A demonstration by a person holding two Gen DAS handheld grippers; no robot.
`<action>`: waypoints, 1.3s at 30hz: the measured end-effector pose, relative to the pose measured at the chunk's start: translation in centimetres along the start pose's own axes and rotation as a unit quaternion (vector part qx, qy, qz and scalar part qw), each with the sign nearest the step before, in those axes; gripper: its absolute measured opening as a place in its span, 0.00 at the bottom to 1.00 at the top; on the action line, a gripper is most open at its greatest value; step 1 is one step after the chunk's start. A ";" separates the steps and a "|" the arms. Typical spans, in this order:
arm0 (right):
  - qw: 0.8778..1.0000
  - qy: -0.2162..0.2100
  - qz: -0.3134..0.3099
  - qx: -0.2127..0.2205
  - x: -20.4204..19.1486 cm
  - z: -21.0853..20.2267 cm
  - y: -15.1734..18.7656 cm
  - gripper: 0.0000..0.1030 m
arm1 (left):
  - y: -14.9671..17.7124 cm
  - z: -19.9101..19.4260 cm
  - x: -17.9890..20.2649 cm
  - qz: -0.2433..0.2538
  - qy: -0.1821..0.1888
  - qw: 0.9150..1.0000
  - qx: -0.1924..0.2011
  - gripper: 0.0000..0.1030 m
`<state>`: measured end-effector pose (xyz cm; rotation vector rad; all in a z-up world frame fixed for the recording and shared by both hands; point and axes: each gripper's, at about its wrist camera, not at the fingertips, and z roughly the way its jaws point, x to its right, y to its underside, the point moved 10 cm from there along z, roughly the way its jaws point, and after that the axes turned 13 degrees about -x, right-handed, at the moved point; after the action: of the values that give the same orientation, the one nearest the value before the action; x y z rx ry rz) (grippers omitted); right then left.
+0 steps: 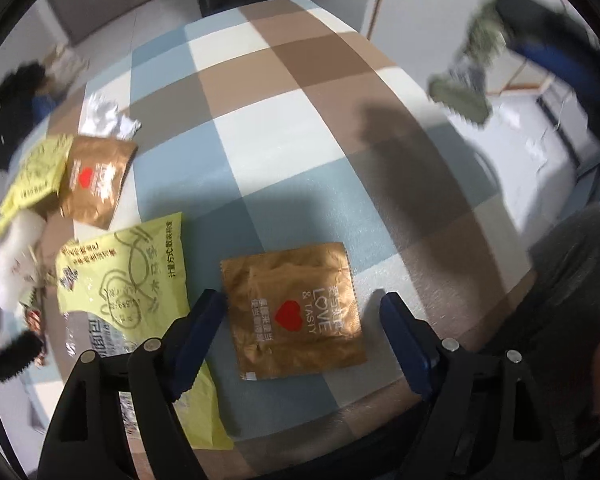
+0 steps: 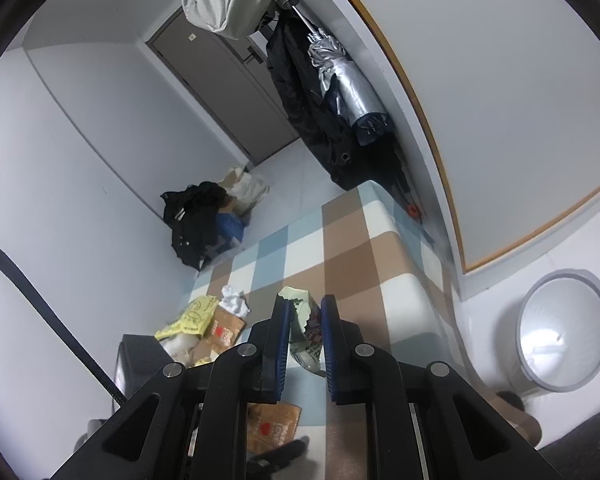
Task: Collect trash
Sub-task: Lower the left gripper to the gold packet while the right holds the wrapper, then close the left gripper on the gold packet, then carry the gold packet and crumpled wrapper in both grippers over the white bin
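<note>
A gold "LOVE & TASTY" wrapper point(image 1: 296, 312) lies flat on the checked tabletop point(image 1: 260, 140). My left gripper point(image 1: 300, 304) hangs over it, open, one finger on each side and neither pad touching it. My right gripper point(image 2: 305, 300) is shut on a crumpled green and white wrapper point(image 2: 300, 332). In the left wrist view this wrapper point(image 1: 466, 76) hangs, blurred, above the table's right side. Further trash lies at the left: a second gold wrapper point(image 1: 94, 178), a yellow-green bag point(image 1: 124, 280), another yellow wrapper point(image 1: 36, 176) and crumpled white paper point(image 1: 104, 118).
A round white bin with a grey rim point(image 2: 564, 332) stands on the floor beside the table's right edge. A black bag and paper bags point(image 2: 204, 216) sit by the far wall. Coats and a silver umbrella point(image 2: 340, 92) hang past the table's far end.
</note>
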<state>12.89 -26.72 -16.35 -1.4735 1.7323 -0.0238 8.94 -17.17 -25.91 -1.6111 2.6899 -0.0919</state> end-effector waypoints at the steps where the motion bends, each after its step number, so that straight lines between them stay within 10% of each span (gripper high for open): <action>1: 1.000 -0.001 0.000 0.000 0.0 0.0 0.0 0.14 | -0.1 0.1 0.0 -0.005 0.005 1.000 0.002 0.75; 7: 1.000 -0.006 0.003 0.004 0.1 -0.3 -0.2 0.14 | -0.1 -0.4 -1.1 -0.032 0.010 0.999 0.025 0.43; 39: 0.999 0.021 -0.034 -0.005 -1.6 -0.5 0.2 0.14 | 0.9 -5.8 -3.6 -0.071 0.141 0.985 0.077 0.02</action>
<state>12.41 -25.60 -15.24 -1.5491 1.7169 -0.0839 9.64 -13.30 -20.31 -1.8641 2.6713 -0.5536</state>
